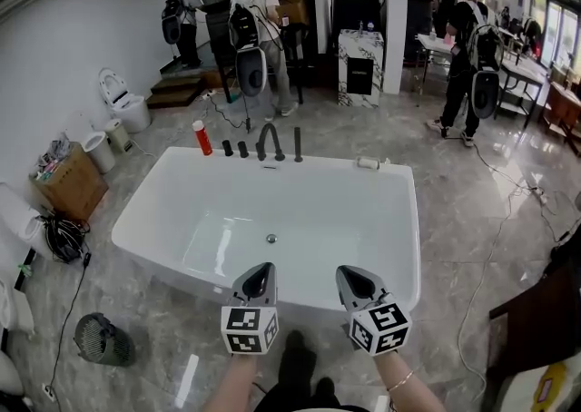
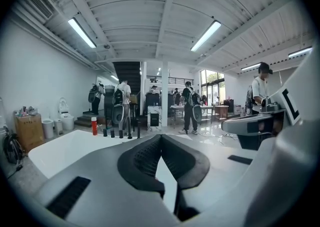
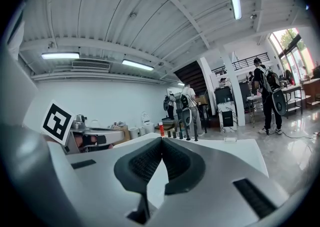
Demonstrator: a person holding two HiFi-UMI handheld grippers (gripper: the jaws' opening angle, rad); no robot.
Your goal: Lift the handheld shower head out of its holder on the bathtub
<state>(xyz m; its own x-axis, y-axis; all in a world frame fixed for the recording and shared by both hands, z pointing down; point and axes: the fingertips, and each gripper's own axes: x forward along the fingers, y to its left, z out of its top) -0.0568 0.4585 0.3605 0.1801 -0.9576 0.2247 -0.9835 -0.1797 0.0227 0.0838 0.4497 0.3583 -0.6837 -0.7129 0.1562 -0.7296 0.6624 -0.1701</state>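
Bathtub (image 1: 345, 215) glossy white, smooth; floor (image 1: 454, 220) polished stone-look; faucet (image 1: 270, 142) dark, probably matt metal.

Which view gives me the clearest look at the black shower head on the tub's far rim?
The head view: the shower head stands upright, seen from above, just right of the spout. Both gripper views show it only from low down, as a tiny distant stick among the other fittings.

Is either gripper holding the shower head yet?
No, the left gripper and right gripper are shut and empty, across the tub from the shower head.
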